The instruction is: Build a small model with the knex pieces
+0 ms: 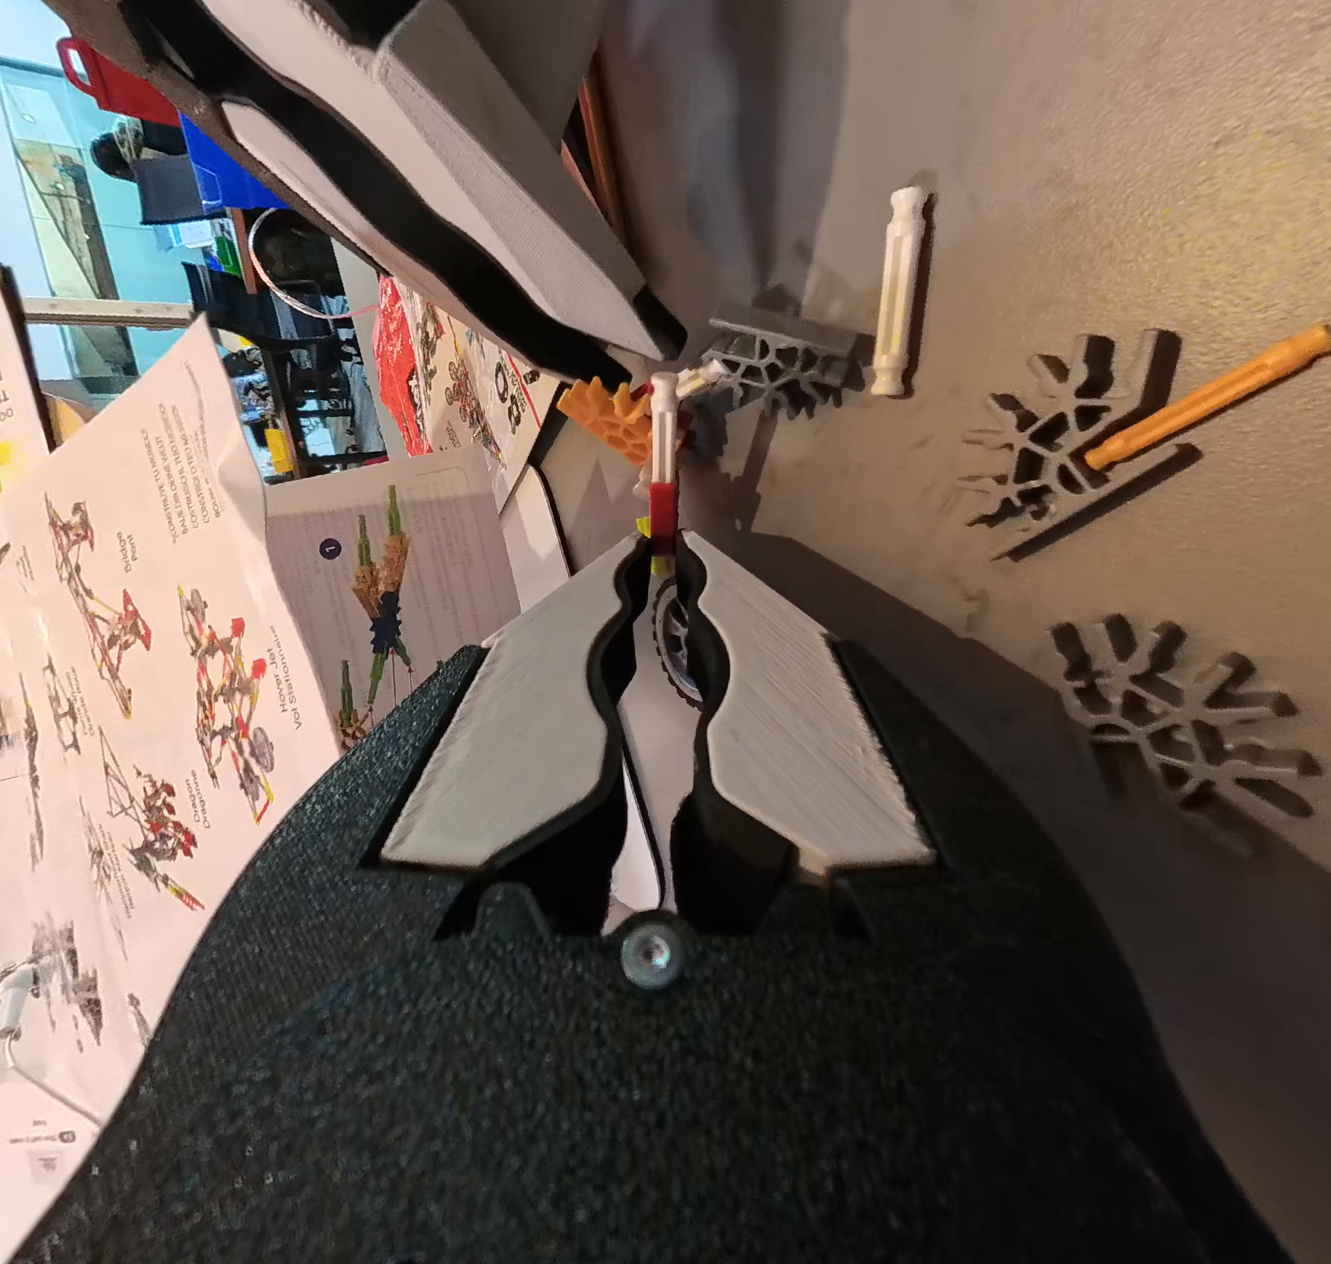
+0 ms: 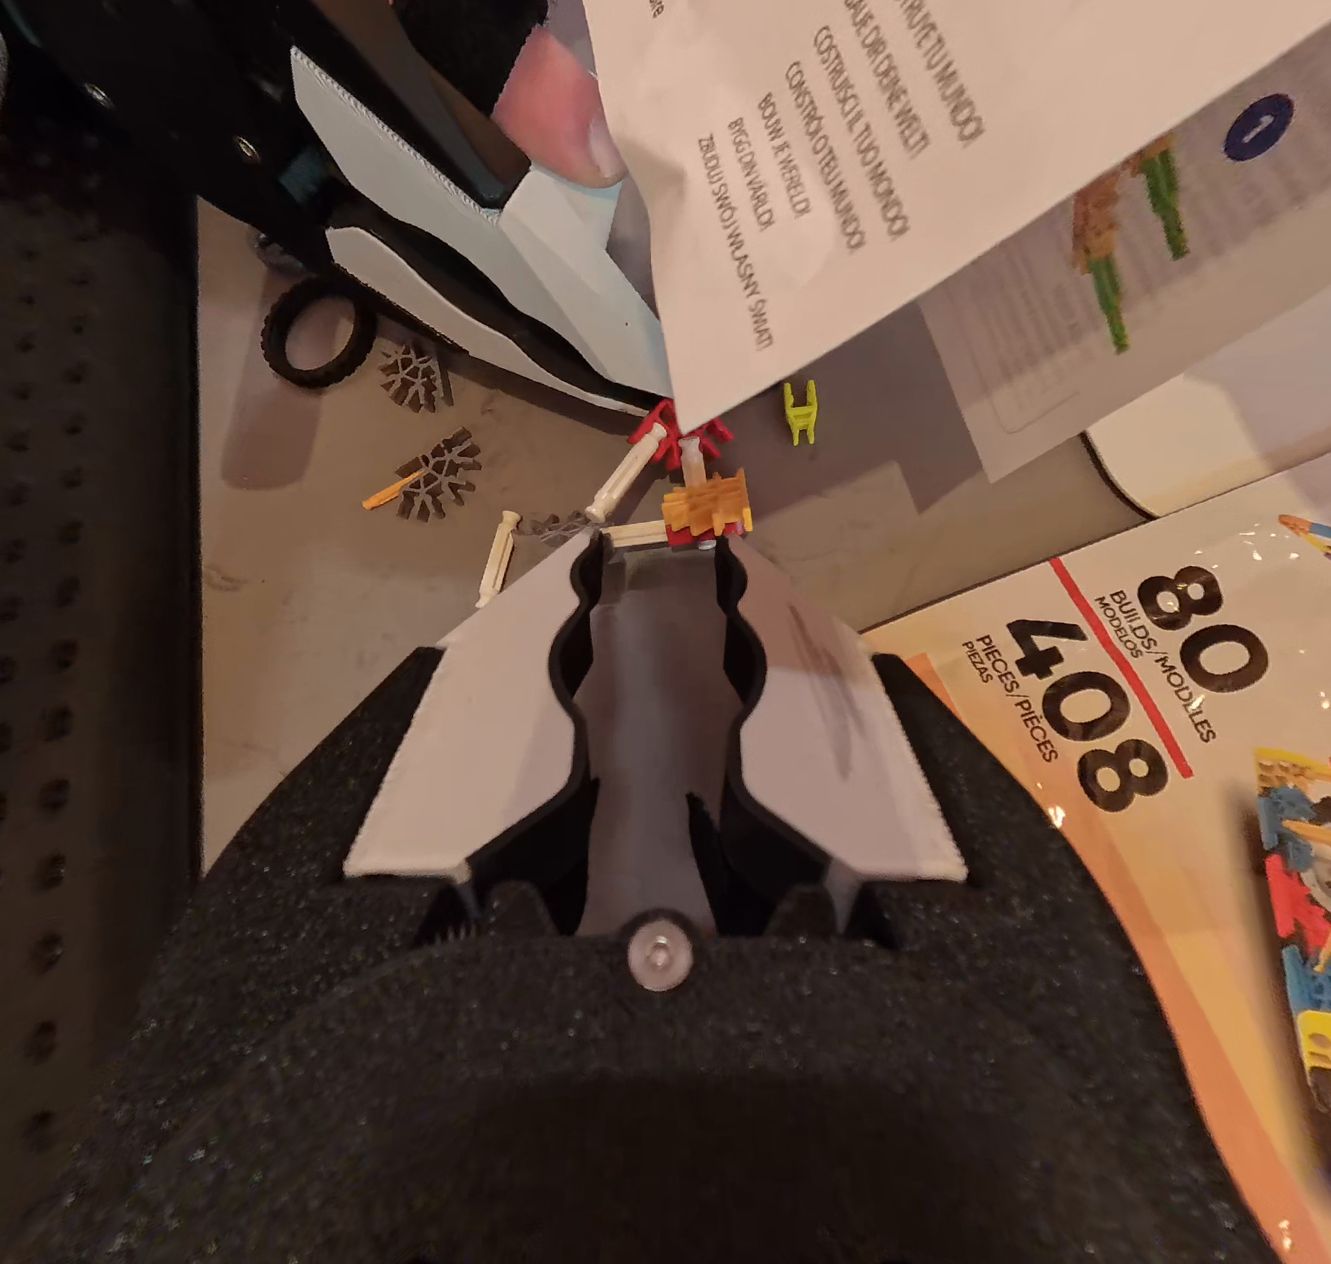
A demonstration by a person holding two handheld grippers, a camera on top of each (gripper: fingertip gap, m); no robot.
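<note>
We hold a small assembly [image 2: 702,502] of red and orange connectors and white rods between both grippers, lifted just above the grey table [image 1: 1080,77]. Our left gripper [image 1: 661,545] is pinched nearly closed on its red connector [image 1: 661,505], while our right gripper [image 2: 659,545] stands part open with its tips against the assembly's red and white end; whether it truly grips we cannot tell. A few pieces are joined, yet a loose white rod [image 1: 897,293], grey connectors [image 1: 1167,725], a black tyre [image 2: 317,336] and a yellow-green clip [image 2: 801,412] lie unused beside the instruction sheet [image 2: 900,149].

Grey table [image 1: 1080,113] with grey connectors [image 1: 1181,729], white rod [image 1: 897,293], tyre [image 2: 317,343]
</note>
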